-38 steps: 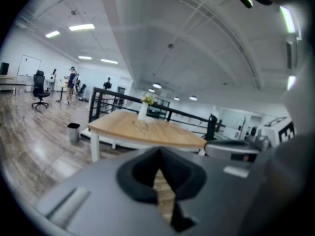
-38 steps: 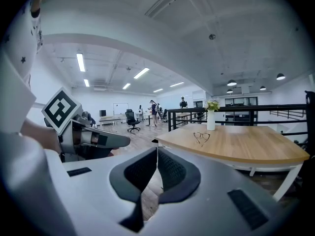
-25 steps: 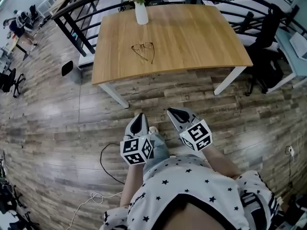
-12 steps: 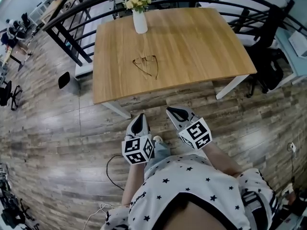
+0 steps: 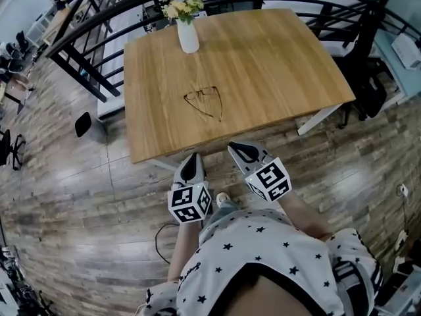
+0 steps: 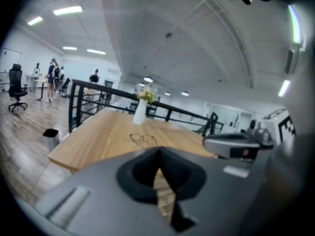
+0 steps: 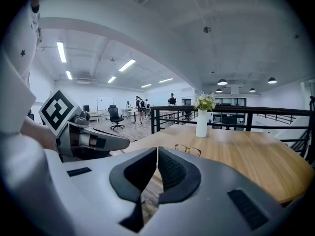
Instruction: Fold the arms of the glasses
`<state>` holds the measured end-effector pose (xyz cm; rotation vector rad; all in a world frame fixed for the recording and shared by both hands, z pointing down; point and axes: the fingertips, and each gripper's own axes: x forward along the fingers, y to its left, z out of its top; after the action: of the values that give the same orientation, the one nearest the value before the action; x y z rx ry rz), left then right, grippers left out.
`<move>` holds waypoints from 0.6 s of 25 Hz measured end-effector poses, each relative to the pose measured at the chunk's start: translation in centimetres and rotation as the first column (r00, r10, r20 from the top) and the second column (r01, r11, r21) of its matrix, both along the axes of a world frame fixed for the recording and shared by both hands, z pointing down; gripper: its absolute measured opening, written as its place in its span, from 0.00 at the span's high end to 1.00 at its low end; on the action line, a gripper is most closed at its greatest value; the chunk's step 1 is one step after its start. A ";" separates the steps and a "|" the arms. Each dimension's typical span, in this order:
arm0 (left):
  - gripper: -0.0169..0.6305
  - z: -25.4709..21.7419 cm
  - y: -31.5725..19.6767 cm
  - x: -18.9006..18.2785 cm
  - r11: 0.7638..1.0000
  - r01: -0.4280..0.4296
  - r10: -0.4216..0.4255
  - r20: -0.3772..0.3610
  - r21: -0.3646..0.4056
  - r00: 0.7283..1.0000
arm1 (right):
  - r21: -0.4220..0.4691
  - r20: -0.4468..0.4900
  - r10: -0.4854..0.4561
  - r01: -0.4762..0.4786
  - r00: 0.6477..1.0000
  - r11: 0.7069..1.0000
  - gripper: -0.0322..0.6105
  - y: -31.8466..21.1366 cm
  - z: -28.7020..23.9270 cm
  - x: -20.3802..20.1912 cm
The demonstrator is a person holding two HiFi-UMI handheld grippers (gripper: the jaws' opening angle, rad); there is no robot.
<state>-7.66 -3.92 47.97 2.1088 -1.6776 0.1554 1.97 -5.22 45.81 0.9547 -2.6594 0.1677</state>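
left gripper point(image 5: 193, 157) and right gripper point(image 5: 236, 149) closer to table point(image 5: 276, 58), glasses point(image 5: 204, 102) nearer

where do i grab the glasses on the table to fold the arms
Probably an arm near its free end, coming from the near edge of the table: the glasses lie flat, front toward the vase, arms pointing back toward you.

Left gripper point(image 5: 192, 158): your jaws are closed tip to tip, with nothing between them; the nose dips slightly below level.
Right gripper point(image 5: 235, 151): your jaws are likewise closed and empty, the nose angled a little toward the left one.
Left forearm point(image 5: 181, 255): bare, held out ahead of your torso.
Right forearm point(image 5: 304, 217): bare, alongside it — the two apart.
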 end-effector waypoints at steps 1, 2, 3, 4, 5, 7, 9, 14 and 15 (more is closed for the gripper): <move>0.96 0.1 -0.5 -0.3 1.000 -0.005 0.005 0.000 0.000 1.000 | 0.000 -0.001 0.004 -0.004 1.000 1.000 0.92 -0.4 0.1 -0.3; 0.96 0.2 -1.0 -0.6 1.000 -0.010 0.010 0.000 0.001 1.000 | 0.000 -0.003 0.008 -0.008 1.000 1.000 0.92 -0.9 0.2 -0.7; 0.96 0.2 -1.4 -0.9 1.000 -0.014 0.014 0.000 0.001 1.000 | 0.000 -0.004 0.012 -0.012 1.000 1.000 0.92 -1.3 0.3 -0.9; 0.96 0.3 -1.8 -1.2 1.000 -0.018 0.018 0.001 0.001 1.000 | 0.000 -0.007 0.015 -0.015 1.000 1.000 0.92 -1.7 0.4 -1.3; 0.96 0.3 -2.2 -1.5 1.000 -0.021 0.021 0.002 0.001 1.000 | 0.000 -0.010 0.017 -0.017 1.000 1.000 0.92 -2.1 0.5 -1.6; 0.96 0.4 -2.8 -2.1 1.000 -0.028 0.028 0.004 0.001 1.000 | 0.002 -0.017 0.018 -0.018 1.000 1.000 0.92 -2.8 0.6 -2.3; 0.96 0.5 -3.2 -2.6 0.999 -0.036 0.036 0.005 -0.001 0.999 | 0.006 -0.020 0.016 -0.016 1.000 1.000 0.92 -3.5 0.6 -3.1; 0.96 1.3 -4.0 -4.2 0.999 -0.034 0.034 0.000 -0.015 0.999 | 0.017 -0.057 0.005 -0.004 0.998 1.000 0.92 -5.2 1.3 -4.6; 0.96 1.5 -4.1 -4.5 0.999 -0.032 0.032 -0.001 -0.020 0.999 | 0.017 -0.071 0.002 -0.001 0.998 1.000 0.92 -5.6 1.5 -4.7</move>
<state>-12.17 -8.05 49.49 2.1208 -1.6359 0.1804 -2.76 -10.78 47.28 0.9503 -2.5996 0.1098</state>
